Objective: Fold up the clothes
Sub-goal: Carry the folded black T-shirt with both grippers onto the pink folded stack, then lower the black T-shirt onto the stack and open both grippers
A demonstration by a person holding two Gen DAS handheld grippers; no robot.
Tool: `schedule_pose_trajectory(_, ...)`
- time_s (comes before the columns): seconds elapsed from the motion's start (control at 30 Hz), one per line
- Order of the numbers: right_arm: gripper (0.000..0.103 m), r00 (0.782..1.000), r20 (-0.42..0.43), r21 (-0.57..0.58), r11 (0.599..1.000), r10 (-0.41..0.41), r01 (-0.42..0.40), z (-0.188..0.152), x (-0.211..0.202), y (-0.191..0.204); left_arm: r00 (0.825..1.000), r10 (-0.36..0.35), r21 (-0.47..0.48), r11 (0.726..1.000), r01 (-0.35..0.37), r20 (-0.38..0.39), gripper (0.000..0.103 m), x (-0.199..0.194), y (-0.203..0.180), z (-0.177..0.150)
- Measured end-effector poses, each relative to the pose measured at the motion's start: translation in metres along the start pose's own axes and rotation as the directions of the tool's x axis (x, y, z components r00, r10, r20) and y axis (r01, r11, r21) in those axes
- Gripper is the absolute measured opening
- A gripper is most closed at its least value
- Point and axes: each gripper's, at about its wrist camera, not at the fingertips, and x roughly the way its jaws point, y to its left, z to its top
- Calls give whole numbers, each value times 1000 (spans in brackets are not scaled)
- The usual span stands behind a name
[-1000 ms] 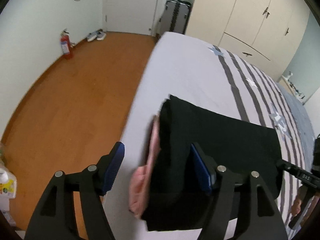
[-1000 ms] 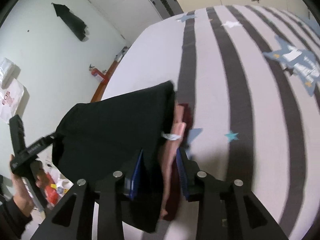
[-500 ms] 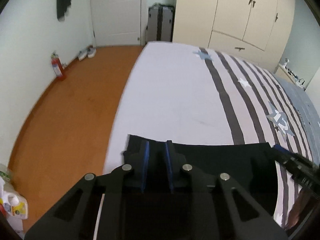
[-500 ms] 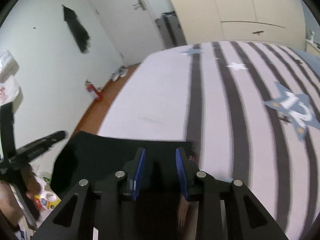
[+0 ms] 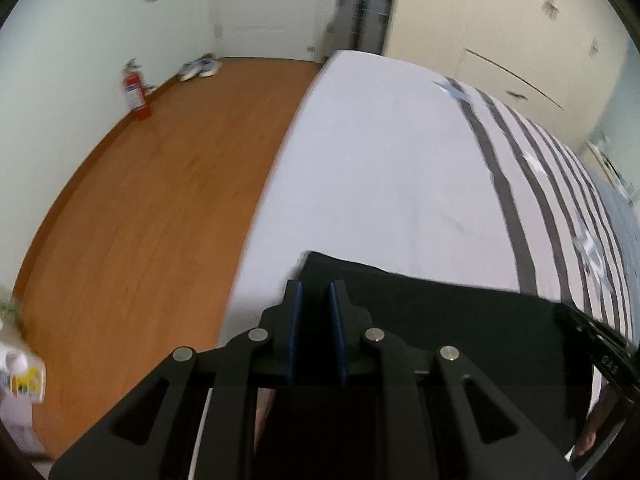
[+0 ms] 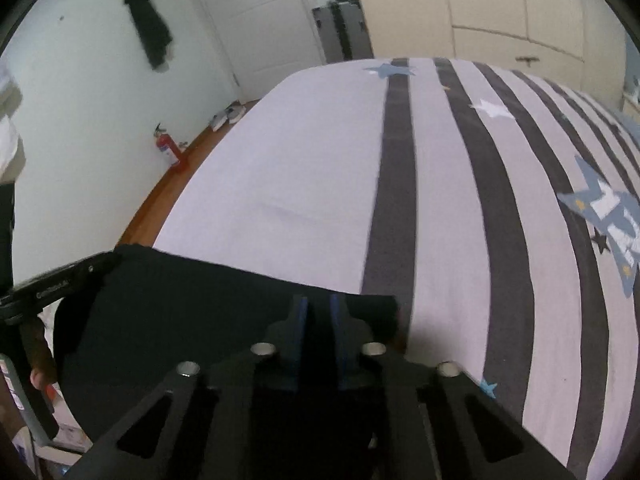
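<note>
— While the black garment (image 5: 440, 320) lies stretched along the near edge of the bed (image 5: 380, 160), who's got what?

— I've got both ends. My left gripper (image 5: 314, 312) is clamped on the corner nearest the floor side; the blue pads have just closed in and the dark cloth sits pinched between them. My right gripper (image 6: 318, 320) has just snapped down too, clenched on the other corner, next to the first dark stripe of the bedspread (image 6: 520, 220).

— So the cloth is spanned between your two hands?

— Yes, its far edge runs fairly straight across the pale sheet from one grip to the other. From the right wrist I can see my other tool at the far left end of the fabric.

— Which step is this, by your reckoning?

— I'd call it the start of a fold: both corners taken, nothing turned over yet.

— And next?

— I judge it calls for lifting both corners together, keeping the edge taut and level, then carrying it across and laying it flat on the sheet. If one hand leads, the edge will skew. There's something pinkish under the cloth near my left tool; I can't tell what it is.
</note>
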Motion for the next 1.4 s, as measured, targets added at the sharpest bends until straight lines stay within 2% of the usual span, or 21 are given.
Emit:
schedule_pose_trajectory(0.07, 0, 1000, -1, 34, 999, -2, 2, 5, -4, -10, 999, 27, -29, 999, -26, 19, 14, -9, 13, 4)
schedule_pose_trajectory(0.17, 0, 999, -19, -24, 999, -35, 35, 6, -9, -10, 999, 7, 1, 1000, -7, 37, 13, -30, 21, 3)
schedule_pose_trajectory(0.23, 3, 999, 9, -65, 997, -37, 37, 4, -23, -3, 998, -12, 26, 1000, 10, 54, 13, -46, 25, 1)
schedule_pose_trajectory(0.37, 3, 994, 85, -77, 995, 62, -55, -15, -71, 14, 985, -143, 93, 987, 135, 96, 13, -95, 15, -23)
schedule_pose_trajectory(0.47, 4, 987, 116, -92, 991, 109, -98, -37, -97, 30, 977, -198, 114, 976, 188, 84, 13, -105, 3, -44)
schedule_pose_trajectory(0.57, 4, 989, 93, -100, 990, 111, -102, -56, -94, 40, 982, -176, 140, 976, 165, 67, 13, -94, -6, -58)
schedule_pose_trajectory(0.63, 4, 994, 71, -107, 992, 80, -72, -67, -83, 42, 990, -122, 127, 985, 113, 65, 13, -82, 0, -61)
schedule_pose_trajectory(0.7, 4, 998, 52, -93, 995, 37, -32, -69, -67, 33, 995, -77, 101, 992, 69, 69, 13, -68, 14, -60)
schedule_pose_trajectory(0.73, 0, 998, 45, -81, 996, 38, -34, -67, -61, 27, 996, -65, 89, 994, 59, 64, 13, -63, 20, -60)
schedule_pose_trajectory(0.8, 0, 998, 35, -60, 997, 51, -49, -63, -53, 17, 998, -47, 67, 997, 44, 51, 14, -51, 32, -60)
schedule_pose_trajectory(0.87, 0, 997, 34, -53, 997, 62, -60, -60, -50, 13, 998, -60, 62, 996, 58, 30, 14, -45, 37, -65)
schedule_pose_trajectory(1.0, 0, 999, 12, -69, 996, 50, -49, -64, -37, 14, 999, -43, 78, 996, 40, 30, 14, -42, 33, -69)
schedule_pose_trajectory(1.1, 0, 996, -2, -45, 995, 86, -86, -65, -33, 5, 998, -63, 63, 996, 61, 21, 14, -36, 40, -68)
schedule_pose_trajectory(1.17, 0, 998, 1, -60, 996, 64, -64, -63, -42, 10, 997, -62, 43, 997, 60, 42, 14, -49, 43, -65)
schedule_pose_trajectory(1.27, 2, 996, 62, -81, 995, 56, -51, -59, -70, 14, 994, -68, 39, 997, 65, 84, 14, -69, 43, -63)
schedule_pose_trajectory(1.4, 2, 993, 83, -97, 992, 86, -78, -71, -94, 14, 991, -98, 85, 992, 90, 87, 14, -94, 34, -85)
